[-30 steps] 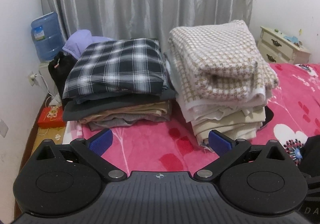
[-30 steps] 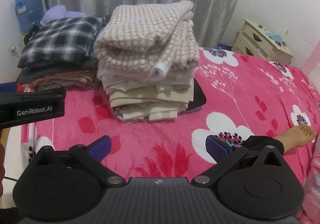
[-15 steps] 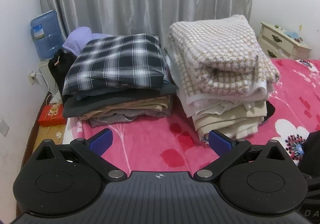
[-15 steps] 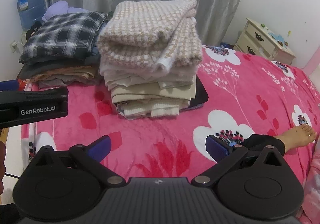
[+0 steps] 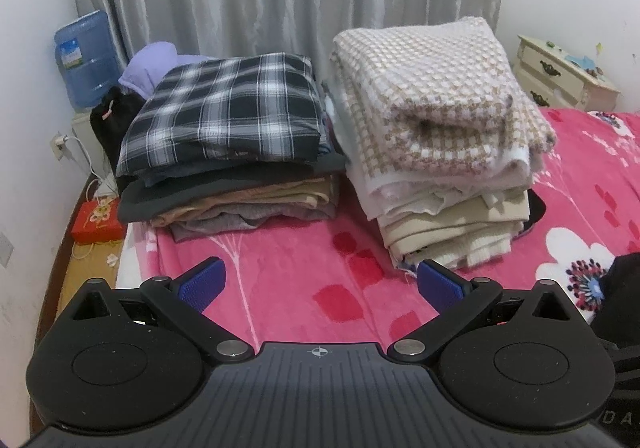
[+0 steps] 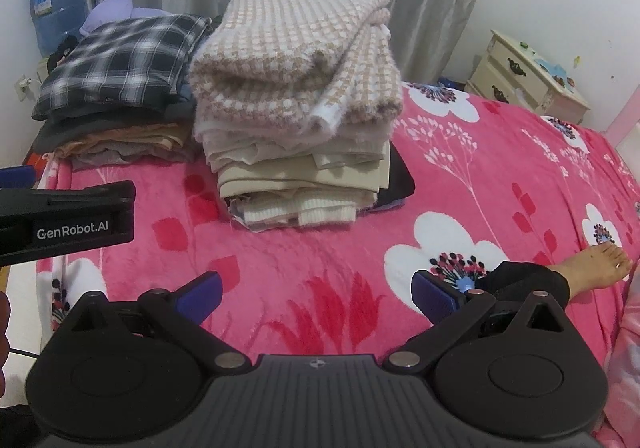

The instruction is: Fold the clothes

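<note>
On the pink floral blanket (image 6: 480,175) stood two folded stacks side by side: one topped by a checked knit (image 6: 296,59), one by a plaid shirt (image 5: 228,115). Your left gripper (image 5: 320,284) and right gripper (image 6: 316,292) hung spread, empty. I judge you were between garments; next, fetch an unfolded one.

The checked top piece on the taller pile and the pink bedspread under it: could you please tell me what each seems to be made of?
The beige-and-white checked piece looks like a thick, fuzzy knit, likely wool or acrylic: its edges are hairy and its folds bulky. The pink bedspread looks like plush fleece, probably polyester: a short matte pile with a printed flower pattern.
</note>
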Action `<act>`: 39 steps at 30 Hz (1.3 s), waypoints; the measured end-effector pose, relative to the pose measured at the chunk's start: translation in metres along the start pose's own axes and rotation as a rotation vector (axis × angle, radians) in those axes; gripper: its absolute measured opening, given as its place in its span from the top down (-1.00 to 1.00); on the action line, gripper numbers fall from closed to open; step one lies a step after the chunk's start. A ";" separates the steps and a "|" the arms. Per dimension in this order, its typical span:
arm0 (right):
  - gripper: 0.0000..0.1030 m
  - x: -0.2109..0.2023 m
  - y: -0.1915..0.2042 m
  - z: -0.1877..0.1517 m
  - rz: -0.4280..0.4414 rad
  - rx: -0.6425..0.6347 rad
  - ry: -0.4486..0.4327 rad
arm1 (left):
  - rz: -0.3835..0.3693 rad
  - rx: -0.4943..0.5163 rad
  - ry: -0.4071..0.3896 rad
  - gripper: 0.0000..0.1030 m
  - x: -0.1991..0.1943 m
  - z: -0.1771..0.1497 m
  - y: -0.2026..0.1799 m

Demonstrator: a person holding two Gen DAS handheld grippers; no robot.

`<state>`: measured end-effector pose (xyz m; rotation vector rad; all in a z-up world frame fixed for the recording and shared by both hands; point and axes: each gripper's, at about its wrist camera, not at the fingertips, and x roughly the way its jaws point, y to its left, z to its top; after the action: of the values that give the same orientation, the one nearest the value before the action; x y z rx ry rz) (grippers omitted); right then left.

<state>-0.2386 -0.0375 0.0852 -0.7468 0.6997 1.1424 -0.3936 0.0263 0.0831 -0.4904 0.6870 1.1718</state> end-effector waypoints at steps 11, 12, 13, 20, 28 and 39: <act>-1.00 0.002 -0.004 -0.002 -0.011 0.012 0.009 | -0.016 0.000 0.017 -0.99 0.000 -0.004 -0.005; -1.00 0.002 -0.004 -0.002 -0.012 0.014 0.010 | -0.017 0.000 0.017 -0.99 0.000 -0.004 -0.005; -1.00 0.003 -0.005 -0.002 -0.013 0.016 0.010 | -0.018 0.001 0.017 -1.00 -0.001 -0.004 -0.005; -1.00 -0.001 -0.006 -0.001 -0.025 0.018 -0.012 | -0.015 -0.011 -0.002 -1.00 -0.003 0.000 -0.004; -1.00 -0.023 -0.015 0.013 -0.060 0.034 -0.143 | -0.018 -0.025 -0.058 -0.99 -0.009 0.013 -0.005; -1.00 -0.018 -0.016 0.012 -0.065 0.033 -0.118 | -0.029 -0.013 -0.080 -0.99 -0.013 0.014 -0.015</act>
<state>-0.2264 -0.0413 0.1088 -0.6640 0.5896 1.1040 -0.3788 0.0220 0.1019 -0.4607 0.6025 1.1629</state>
